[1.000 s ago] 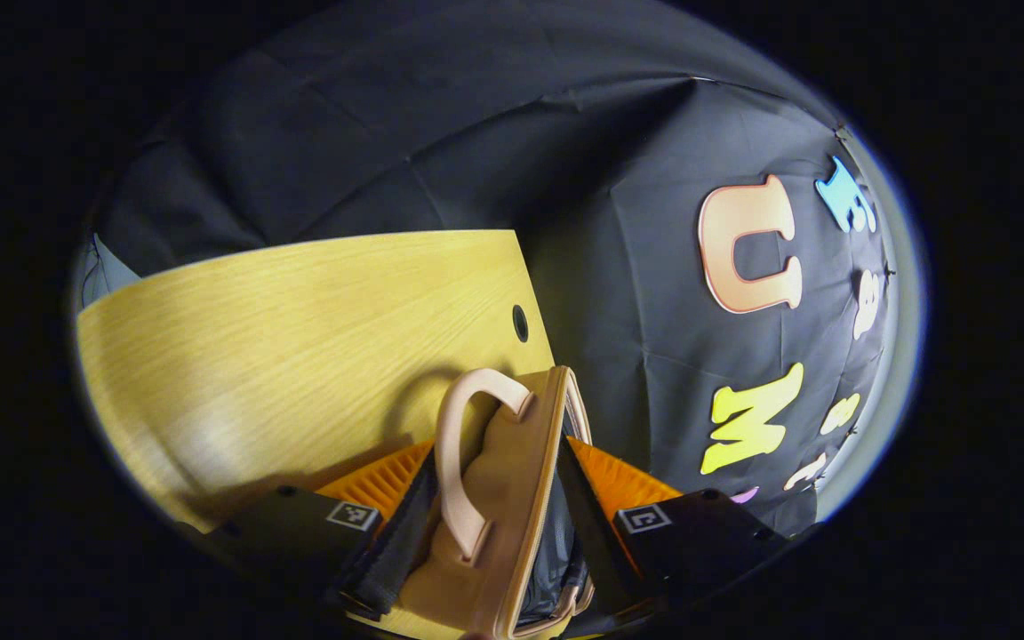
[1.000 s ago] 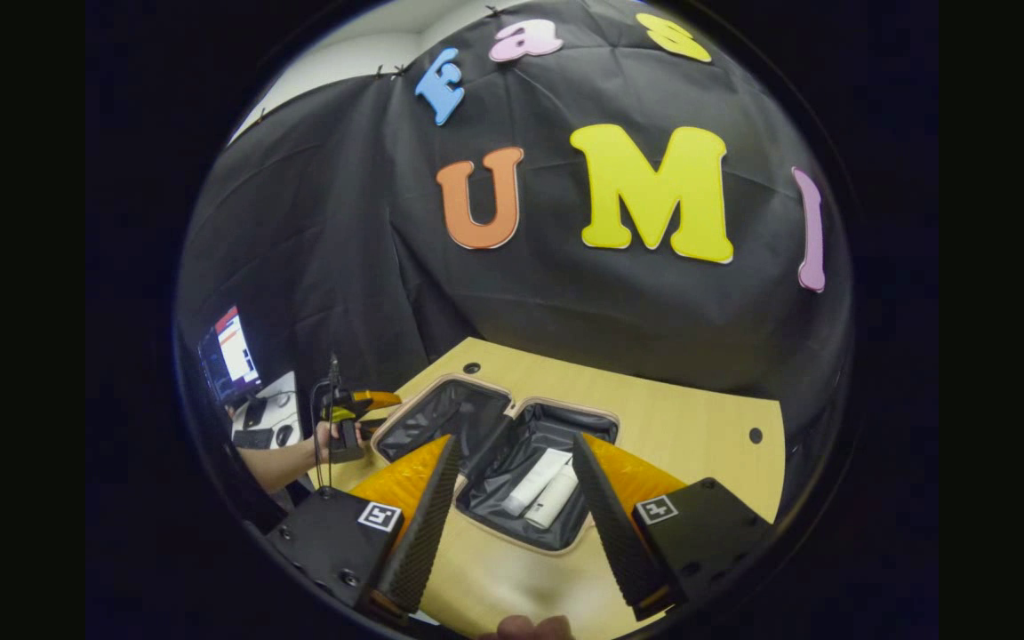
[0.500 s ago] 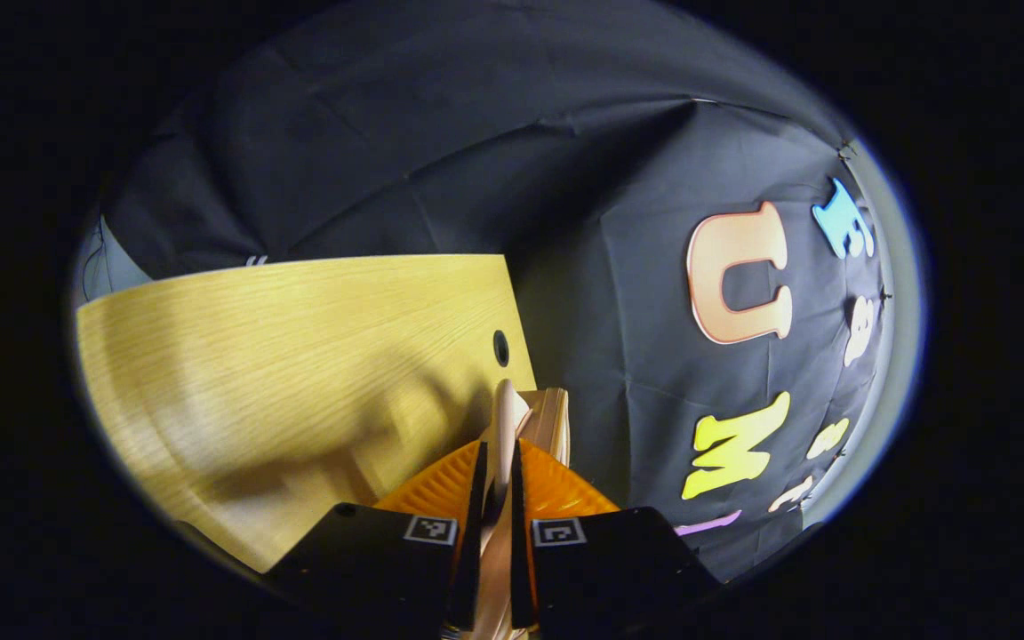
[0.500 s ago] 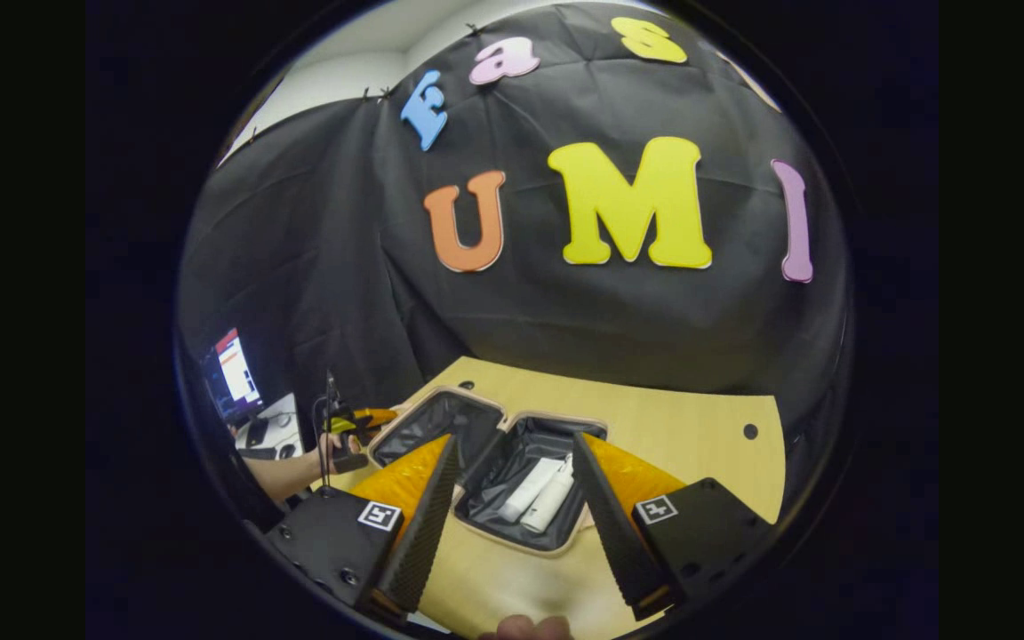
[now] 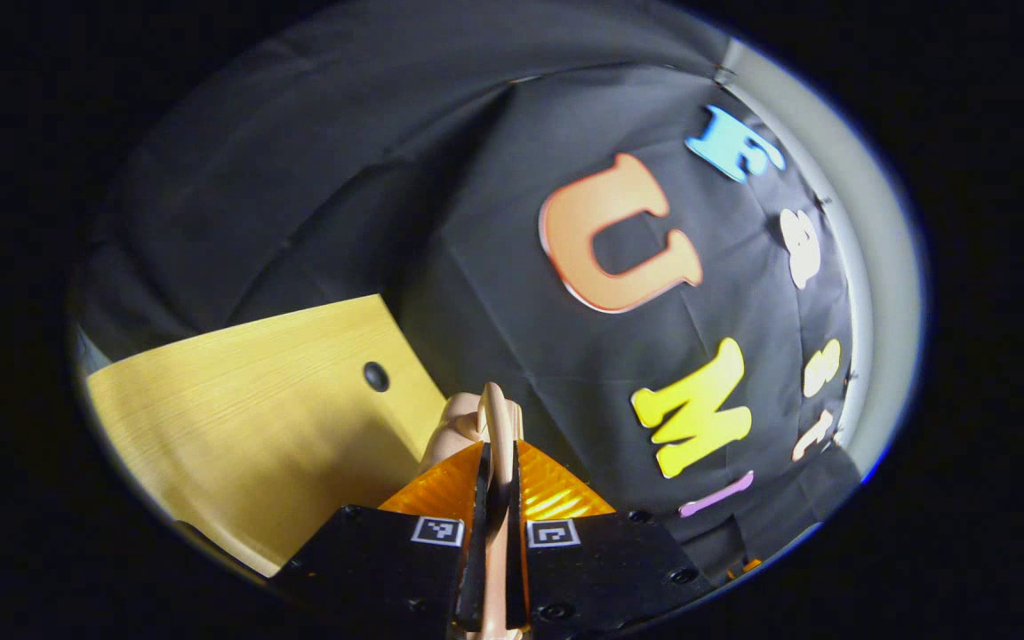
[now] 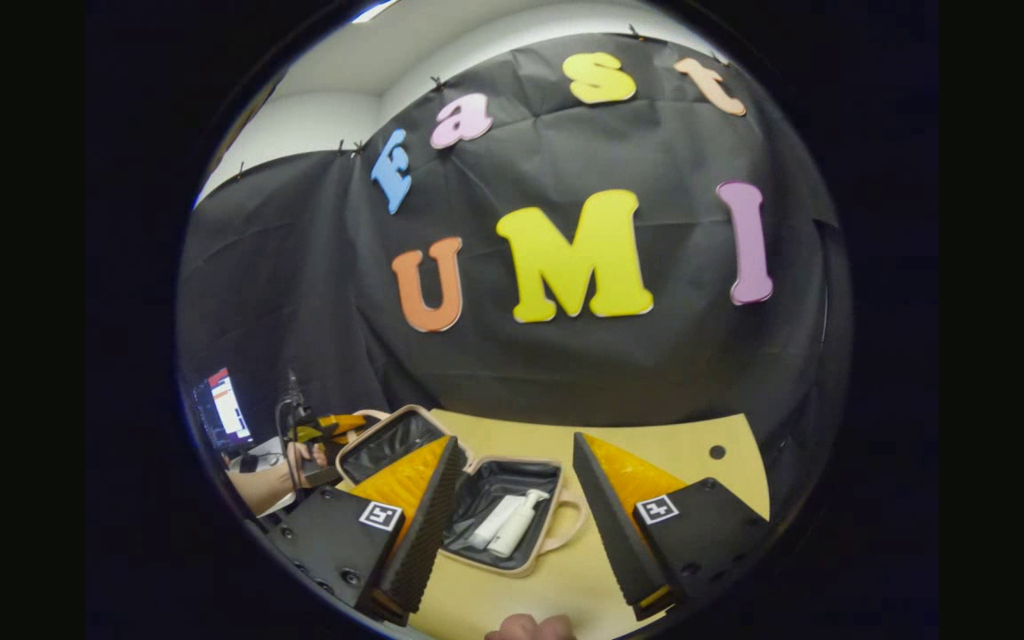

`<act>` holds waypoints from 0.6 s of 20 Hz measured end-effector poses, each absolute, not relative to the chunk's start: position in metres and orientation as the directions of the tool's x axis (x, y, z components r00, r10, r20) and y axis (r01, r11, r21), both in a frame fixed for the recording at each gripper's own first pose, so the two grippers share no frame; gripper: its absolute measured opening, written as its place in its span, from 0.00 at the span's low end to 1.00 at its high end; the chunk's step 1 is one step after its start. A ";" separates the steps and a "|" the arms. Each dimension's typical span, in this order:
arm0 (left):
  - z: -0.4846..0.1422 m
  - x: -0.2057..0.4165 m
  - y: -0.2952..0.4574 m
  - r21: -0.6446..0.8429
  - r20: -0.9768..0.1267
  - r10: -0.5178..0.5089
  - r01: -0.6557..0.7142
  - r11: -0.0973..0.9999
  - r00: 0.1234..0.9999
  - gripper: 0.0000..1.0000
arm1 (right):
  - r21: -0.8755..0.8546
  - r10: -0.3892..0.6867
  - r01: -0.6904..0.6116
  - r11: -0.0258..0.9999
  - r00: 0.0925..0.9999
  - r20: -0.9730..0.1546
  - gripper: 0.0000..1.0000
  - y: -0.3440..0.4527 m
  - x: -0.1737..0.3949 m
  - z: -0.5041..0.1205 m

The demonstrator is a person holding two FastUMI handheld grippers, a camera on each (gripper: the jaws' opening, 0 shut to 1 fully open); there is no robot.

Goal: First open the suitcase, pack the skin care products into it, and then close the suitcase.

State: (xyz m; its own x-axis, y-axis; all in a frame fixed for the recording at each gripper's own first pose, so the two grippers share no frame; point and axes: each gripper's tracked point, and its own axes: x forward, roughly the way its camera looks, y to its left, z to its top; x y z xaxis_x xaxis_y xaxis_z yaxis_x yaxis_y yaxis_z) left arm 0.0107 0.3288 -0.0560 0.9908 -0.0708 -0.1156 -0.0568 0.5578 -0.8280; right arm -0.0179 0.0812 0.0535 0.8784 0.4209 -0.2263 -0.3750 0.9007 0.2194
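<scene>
Suitcase (image 6: 485, 498) open on table (image 6: 654, 436), bottles (image 6: 505, 524) packed inside. Left gripper (image 5: 495, 498) clamped on lid handle (image 5: 494, 418), lid half-raised. Right gripper (image 6: 512, 524) spread wide, near. Closing left.

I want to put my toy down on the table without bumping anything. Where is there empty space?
The wooden table is bare to the right of the open suitcase, up to the small hole near its corner, and along the back by the black cloth. It is crowded on the left, where the left gripper pinches the lid's handle, and inside, where two white bottles lie.
</scene>
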 end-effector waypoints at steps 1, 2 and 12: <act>-0.040 0.013 0.311 -0.807 -0.104 -0.081 -0.037 0.590 0.991 0.12 | 0.209 0.396 -0.354 0.911 0.894 -0.210 0.77 0.068 -0.018 0.057; -0.027 0.012 0.291 -0.785 -0.099 -0.091 -0.022 0.619 0.991 0.12 | 0.204 0.375 -0.336 0.919 0.907 -0.193 0.77 0.056 -0.018 0.061; -0.009 0.028 0.102 -0.437 -0.156 -0.122 0.043 0.899 0.980 0.15 | 0.204 0.195 -0.156 0.967 0.962 -0.189 0.77 -0.043 -0.040 0.045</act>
